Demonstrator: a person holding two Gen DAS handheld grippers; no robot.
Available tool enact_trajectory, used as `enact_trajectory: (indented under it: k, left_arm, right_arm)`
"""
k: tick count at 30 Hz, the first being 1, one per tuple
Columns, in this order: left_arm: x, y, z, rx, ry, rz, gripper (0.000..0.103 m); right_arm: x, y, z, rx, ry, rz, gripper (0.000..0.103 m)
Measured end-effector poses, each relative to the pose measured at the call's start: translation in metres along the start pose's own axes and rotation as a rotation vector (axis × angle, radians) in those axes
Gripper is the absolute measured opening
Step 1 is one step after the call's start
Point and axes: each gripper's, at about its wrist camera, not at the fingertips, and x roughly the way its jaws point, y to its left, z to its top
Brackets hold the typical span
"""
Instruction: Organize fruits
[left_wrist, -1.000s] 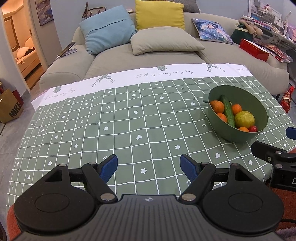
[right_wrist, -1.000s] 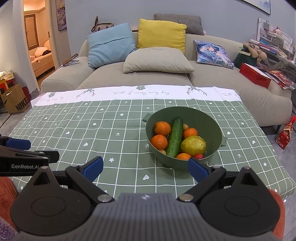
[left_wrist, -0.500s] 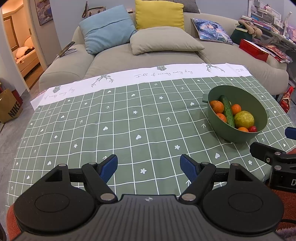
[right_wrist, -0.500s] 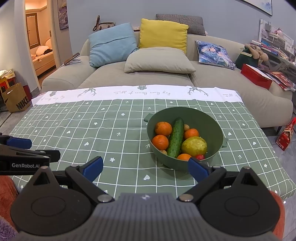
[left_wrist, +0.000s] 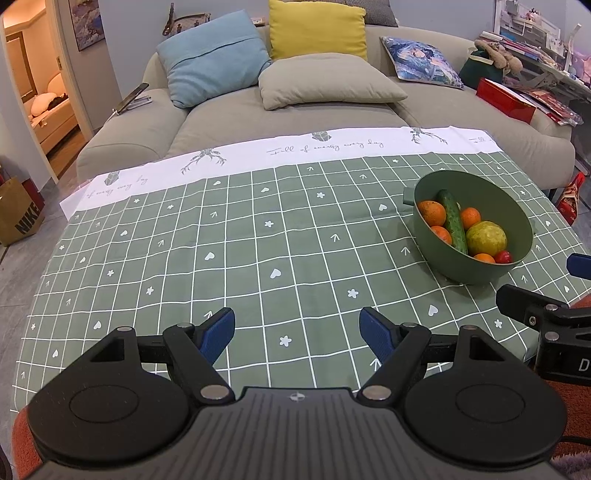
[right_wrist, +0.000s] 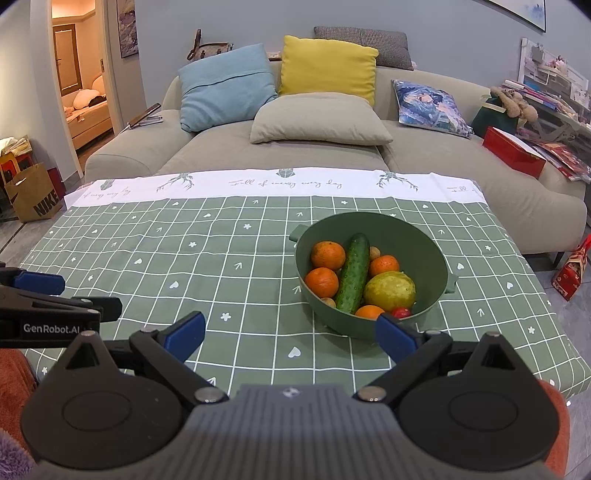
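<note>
Fruit sits in a green bowl (right_wrist: 432, 254) on the right half of the table, which is covered by a green checked tablecloth (right_wrist: 221, 266). Inside the bowl you can see a cucumber (right_wrist: 352, 278) lying lengthwise, with two oranges (right_wrist: 327, 254) on its left, one orange on its right, and another at the near rim. A yellow-green fruit (right_wrist: 389, 290) rests against the cucumber's right side, and a small red fruit (right_wrist: 400, 312) sits just in front of it (two small brownish items are partly hidden, so you cannot identify them).

Your right gripper (right_wrist: 290, 334) is held at the near table edge with its blue fingertips spread wide and nothing between them; the right fingertip overlaps the bowl's near rim in view. Your left gripper (left_wrist: 297, 330) is held over the near centre of the cloth, likewise spread and empty, well apart from the bowl (left_wrist: 517, 218).

Between the left gripper and the bowl the cloth is bare. Beyond the table stands a beige sofa (right_wrist: 280, 147) carrying blue, yellow and beige cushions. A brown paper bag (right_wrist: 33, 192) stands on the floor at far left.
</note>
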Motion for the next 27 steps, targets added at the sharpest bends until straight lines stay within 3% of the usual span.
enact_trajectory:
  k: [27]
  left_arm:
    - [-0.0041,0.0006,-0.001,0.001,-0.012,-0.015,0.09]
  right_arm:
    - [-0.0005,0.0013,0.0005,0.001,0.001,-0.001,0.095]
